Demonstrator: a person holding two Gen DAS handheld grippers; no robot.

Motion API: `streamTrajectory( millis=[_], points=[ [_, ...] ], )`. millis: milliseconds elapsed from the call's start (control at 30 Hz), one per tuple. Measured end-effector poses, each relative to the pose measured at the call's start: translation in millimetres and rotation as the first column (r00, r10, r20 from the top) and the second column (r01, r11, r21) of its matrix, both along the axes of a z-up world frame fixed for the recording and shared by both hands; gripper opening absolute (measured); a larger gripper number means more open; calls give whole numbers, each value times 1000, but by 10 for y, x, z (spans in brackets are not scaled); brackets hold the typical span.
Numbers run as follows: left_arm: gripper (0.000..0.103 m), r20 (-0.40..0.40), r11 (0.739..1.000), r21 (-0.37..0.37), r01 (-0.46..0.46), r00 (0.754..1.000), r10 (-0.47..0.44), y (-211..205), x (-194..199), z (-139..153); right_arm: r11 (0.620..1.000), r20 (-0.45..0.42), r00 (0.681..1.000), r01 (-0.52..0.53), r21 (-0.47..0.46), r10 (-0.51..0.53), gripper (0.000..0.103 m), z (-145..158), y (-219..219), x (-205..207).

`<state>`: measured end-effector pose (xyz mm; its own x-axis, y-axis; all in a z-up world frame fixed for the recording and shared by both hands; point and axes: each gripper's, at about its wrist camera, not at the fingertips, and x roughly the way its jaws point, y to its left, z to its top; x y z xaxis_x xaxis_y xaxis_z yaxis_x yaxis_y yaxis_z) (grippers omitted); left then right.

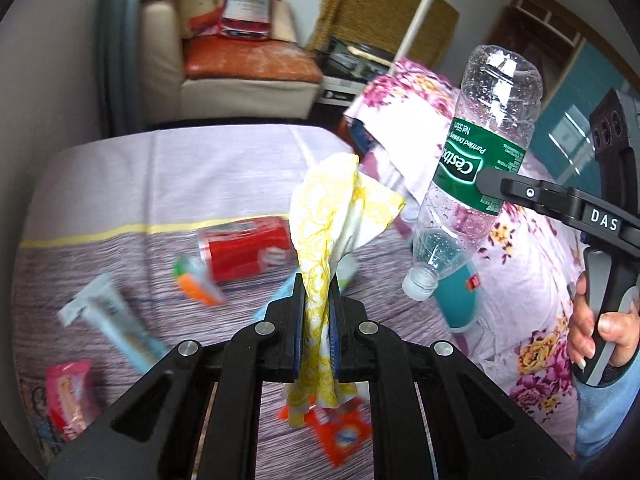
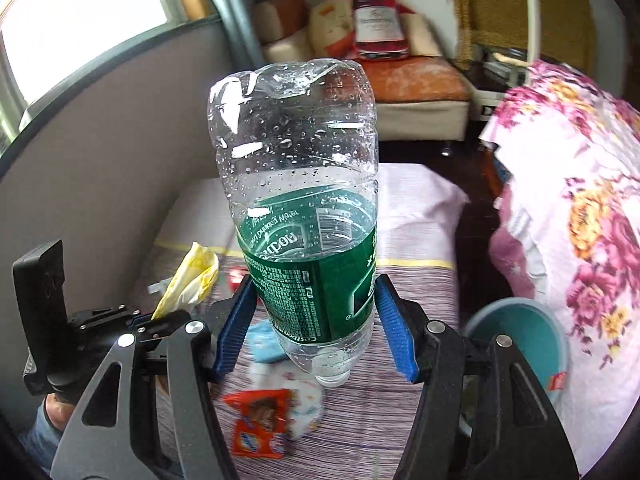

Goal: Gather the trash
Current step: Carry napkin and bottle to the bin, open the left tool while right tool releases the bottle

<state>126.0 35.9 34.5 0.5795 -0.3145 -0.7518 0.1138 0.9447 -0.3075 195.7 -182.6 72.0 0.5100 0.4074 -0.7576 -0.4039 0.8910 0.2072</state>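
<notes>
Fingers of the left gripper (image 1: 316,304) pinch the yellow napkin (image 1: 336,216) while the right gripper (image 2: 316,312) clamps the upside-down water bottle (image 2: 300,184); both hang above the bed (image 1: 168,168), so carry them steadily over the teal bin (image 2: 520,332) before releasing.

Bed (image 1: 168,168): cover pale lilac at the far end, grey-mauve striped nearer, the two parted by a yellow line (image 1: 100,236).

Lying on it, left wrist view:
- red can (image 1: 244,254), on its side, centre
- orange-green wrapper (image 1: 196,284), at the can's 8 o'clock
- pale blue tube (image 1: 114,322), at 8 o'clock, farther out
- pink packet (image 1: 70,396), 7 o'clock edge
- orange sachet (image 1: 342,436), at 6 o'clock
- floral quilt (image 1: 532,312), heaped at 3 o'clock
</notes>
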Motion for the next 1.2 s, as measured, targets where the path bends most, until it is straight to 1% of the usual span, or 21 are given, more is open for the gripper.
streamTrajectory(
  millis=[100, 200, 233, 267, 333, 467, 533, 633, 733, 833, 867, 900, 933, 967, 1000, 1033, 1200],
  points=[
    [11, -15, 998, 8, 70, 997, -70, -439, 175, -49, 997, 9, 997, 80, -5, -80, 58, -16, -449, 34],
    [11, -37, 990, 34, 134, 990, -133, -905, 356, -132, 985, 14, 985, 174, 2, -174, 58, -79, -969, 57],
    [11, -52, 987, 35, 158, 986, -157, -1075, 419, -175, 981, 14, 981, 195, 2, -195, 58, -123, -1119, 74],
    [11, -63, 984, 36, 177, 983, -174, -1216, 454, -222, 981, 14, 981, 195, 2, -195, 58, -123, -1119, 74],
    [11, -88, 975, 43, 216, 973, -212, -1533, 539, -327, 969, 14, 969, 246, -6, -246, 58, -196, -1433, 101],
    [11, -135, 957, 62, 282, 953, -272, -2085, 677, -536, 949, -6, 949, 316, -13, -316, 58, -381, -1922, 115],
    [11, -160, 951, 69, 303, 944, -289, -2265, 738, -637, 938, -32, 938, 346, -8, -346, 58, -503, -2145, 127],
    [11, -200, 942, 74, 328, 930, -309, -2513, 795, -828, 930, -54, 929, 367, -11, -367, 58, -649, -2365, 137],
    [11, -226, 936, 81, 341, 921, -316, -2660, 877, -936, 925, -66, 923, 379, -8, -379, 58, -766, -2513, 149],
    [15, -252, 932, 102, 347, 915, -313, -2761, 925, -1032, 922, -81, 919, 388, -2, -387, 58, -876, -2608, 173],
    [22, -257, 932, 107, 347, 915, -312, -2768, 948, -1038, 921, -86, 917, 390, -2, -388, 58, -908, -2636, 184],
    [36, -259, 931, 110, 348, 914, -311, -2761, 955, -1042, 921, -90, 917, 390, -4, -389, 58, -930, -2639, 202],
    [46, -256, 931, 117, 345, 917, -307, -2766, 960, -1048, 920, -94, 916, 391, -5, -390, 58, -949, -2651, 217],
    [64, -248, 932, 127, 338, 921, -300, -2765, 958, -1039, 920, -100, 915, 391, -7, -390, 58, -987, -2674, 231],
    [72, -234, 934, 140, 328, 928, -290, -2758, 960, -1018, 921, -106, 915, 390, -9, -389, 58, -1014, -2687, 238],
    [74, -224, 935, 148, 322, 932, -285, -2750, 956, -1001, 921, -109, 915, 390, -9, -389, 58, -1025, -2688, 244],
    [83, -226, 941, 145, 307, 936, -271, -2652, 916, -996, 925, -132, 916, 381, -18, -380, 58, -1123, -2661, 279]
  ],
)
